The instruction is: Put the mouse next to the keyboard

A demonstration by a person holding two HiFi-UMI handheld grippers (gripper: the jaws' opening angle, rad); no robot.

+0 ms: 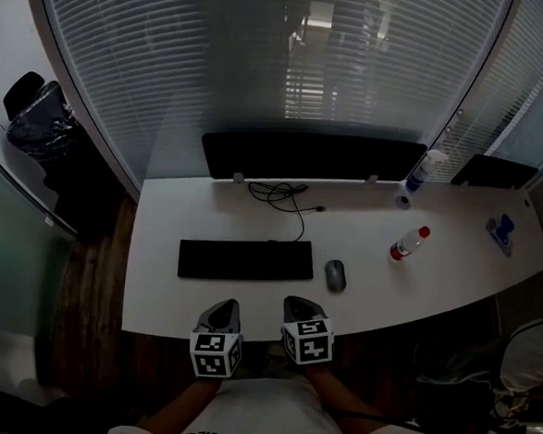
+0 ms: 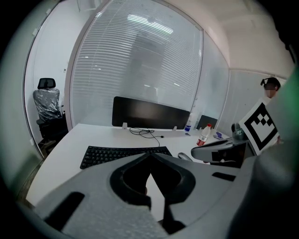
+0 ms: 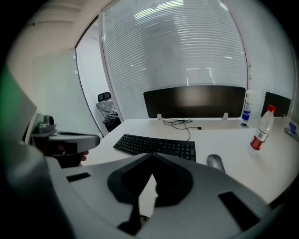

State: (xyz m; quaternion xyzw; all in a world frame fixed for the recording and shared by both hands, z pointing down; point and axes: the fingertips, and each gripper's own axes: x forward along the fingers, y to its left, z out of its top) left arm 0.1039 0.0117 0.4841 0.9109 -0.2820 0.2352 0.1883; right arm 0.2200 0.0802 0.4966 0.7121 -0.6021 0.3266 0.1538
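Left gripper (image 2: 149,158), right gripper (image 3: 152,158) — fingers closed, empty; mouse (image 3: 214,161), partly hidden behind them, seemingly just beside keyboard (image 3: 156,144).

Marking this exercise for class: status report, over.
Left gripper, right gripper shut, empty, at desk's near edge. Mouse just right of keyboard, not touching. Nothing in the way.
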